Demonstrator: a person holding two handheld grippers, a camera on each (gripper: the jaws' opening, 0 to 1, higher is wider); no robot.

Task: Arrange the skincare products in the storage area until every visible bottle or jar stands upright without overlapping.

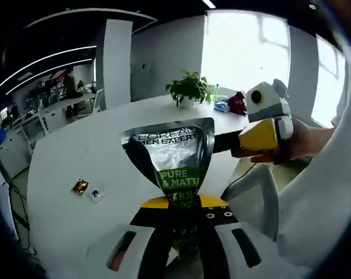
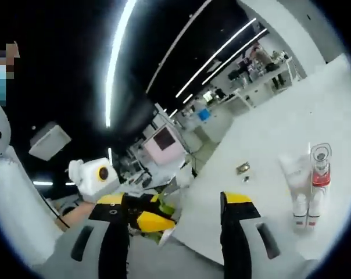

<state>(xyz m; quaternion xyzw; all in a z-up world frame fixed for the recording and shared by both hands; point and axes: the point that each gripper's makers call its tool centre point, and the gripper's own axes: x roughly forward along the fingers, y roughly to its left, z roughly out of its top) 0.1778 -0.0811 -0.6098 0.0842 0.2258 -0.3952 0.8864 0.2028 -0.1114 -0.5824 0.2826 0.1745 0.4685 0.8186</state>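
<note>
1. Clamping one silver tube [image 1: 176,160], the left gripper [image 1: 178,204] has its two yellow-tipped jaws shut on the tube's green end, where the print reads PURE & MATT; the flat crimped end fans out above the jaws, and the tube is held up off the table [image 1: 76,157].
2. Right of the tube in the left gripper view, the right gripper [image 1: 262,135] comes in from the side, held by one hand [image 1: 300,141] with a white sleeve [image 1: 332,192] behind it.
3. Two small items lie just beside each other on the table left of the tube: one gold wrapper [image 1: 79,186] and one small clear packet [image 1: 95,195].
4. One potted plant [image 1: 188,90] stands at the table's far side, with a few coloured things near it, too small to tell.
5. In the right gripper view, the right gripper [image 2: 178,215] has its two jaws wide apart with nothing between them.
6. On the table's right part stands a close group: one white tube [image 2: 294,171], one clear bottle [image 2: 321,165] with a red band, and two small white bottles [image 2: 308,210] side by side in front.
7. The left gripper also appears at the left of this view.
</note>
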